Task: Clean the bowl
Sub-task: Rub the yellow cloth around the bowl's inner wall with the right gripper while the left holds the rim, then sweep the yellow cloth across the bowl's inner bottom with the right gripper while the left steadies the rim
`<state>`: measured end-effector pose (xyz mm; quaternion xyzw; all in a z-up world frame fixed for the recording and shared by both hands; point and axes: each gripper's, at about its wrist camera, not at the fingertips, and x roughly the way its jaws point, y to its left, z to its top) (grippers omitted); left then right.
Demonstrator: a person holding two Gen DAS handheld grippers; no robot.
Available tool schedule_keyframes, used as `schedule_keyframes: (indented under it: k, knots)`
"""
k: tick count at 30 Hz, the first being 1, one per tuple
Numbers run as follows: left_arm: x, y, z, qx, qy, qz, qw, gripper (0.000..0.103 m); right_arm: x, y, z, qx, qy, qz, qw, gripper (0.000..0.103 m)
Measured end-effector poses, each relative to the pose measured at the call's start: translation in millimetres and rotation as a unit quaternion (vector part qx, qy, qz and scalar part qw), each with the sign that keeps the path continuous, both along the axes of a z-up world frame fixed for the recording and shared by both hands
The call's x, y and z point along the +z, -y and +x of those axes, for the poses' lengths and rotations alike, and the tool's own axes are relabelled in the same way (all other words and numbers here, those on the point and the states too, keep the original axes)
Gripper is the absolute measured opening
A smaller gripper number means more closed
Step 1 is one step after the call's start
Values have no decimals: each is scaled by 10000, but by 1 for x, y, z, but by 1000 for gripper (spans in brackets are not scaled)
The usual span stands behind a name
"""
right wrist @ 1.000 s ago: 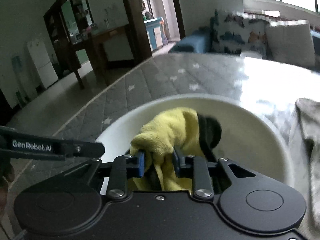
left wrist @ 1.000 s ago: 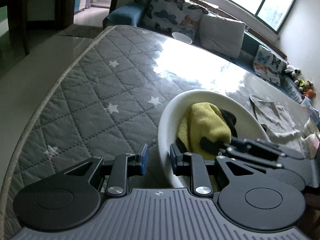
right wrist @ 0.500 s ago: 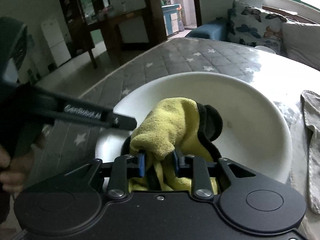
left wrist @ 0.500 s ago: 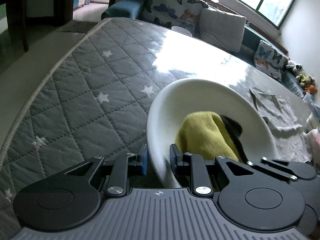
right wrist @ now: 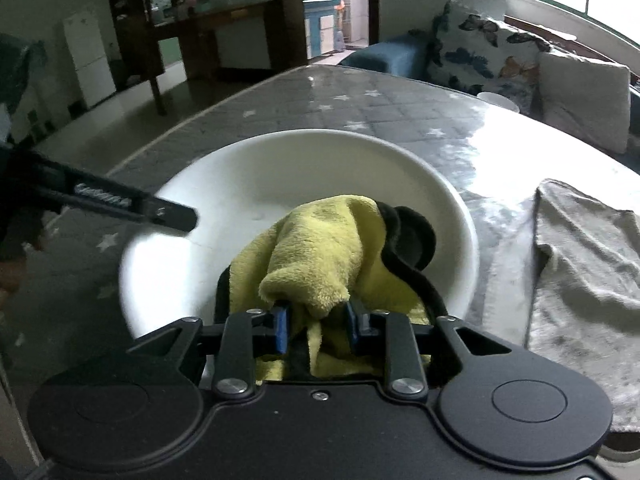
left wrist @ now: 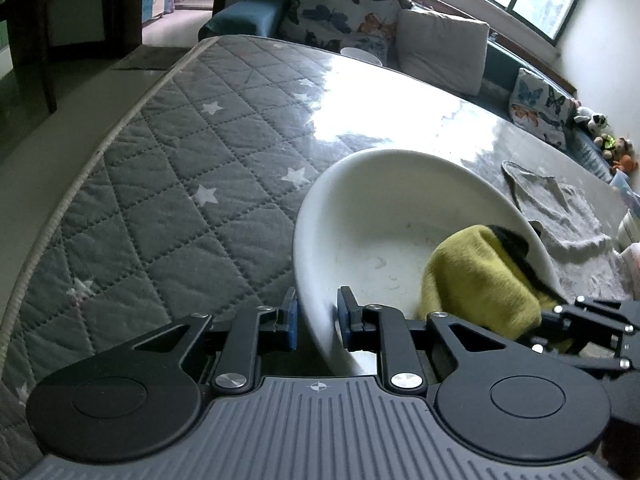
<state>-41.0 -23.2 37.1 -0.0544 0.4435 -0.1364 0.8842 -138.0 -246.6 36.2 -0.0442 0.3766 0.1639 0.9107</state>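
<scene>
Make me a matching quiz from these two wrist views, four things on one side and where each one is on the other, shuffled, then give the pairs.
Things:
1. yellow cloth
2. white bowl
3. grey towel
4. small white cup

Places:
A. flat on the table, right of the bowl
B. rim between the left gripper's fingers
C. far table edge, by the cushions
D. pinched in the right gripper, inside the bowl

Pairs: 1-D, 2-B, 3-A, 4-C
</scene>
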Motion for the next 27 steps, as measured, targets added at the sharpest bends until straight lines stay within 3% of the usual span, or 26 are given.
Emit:
schedule_keyframes:
  k: [17, 27]
  knots:
    - [-3, -14, 3, -34, -31, -87, 10000, 20, -8, -14, 63, -50, 96, -72, 9999, 30]
    - [-1, -3, 2, 37, -62, -196, 9998, 20, -7, -34, 56, 194, 122, -149, 9996, 30]
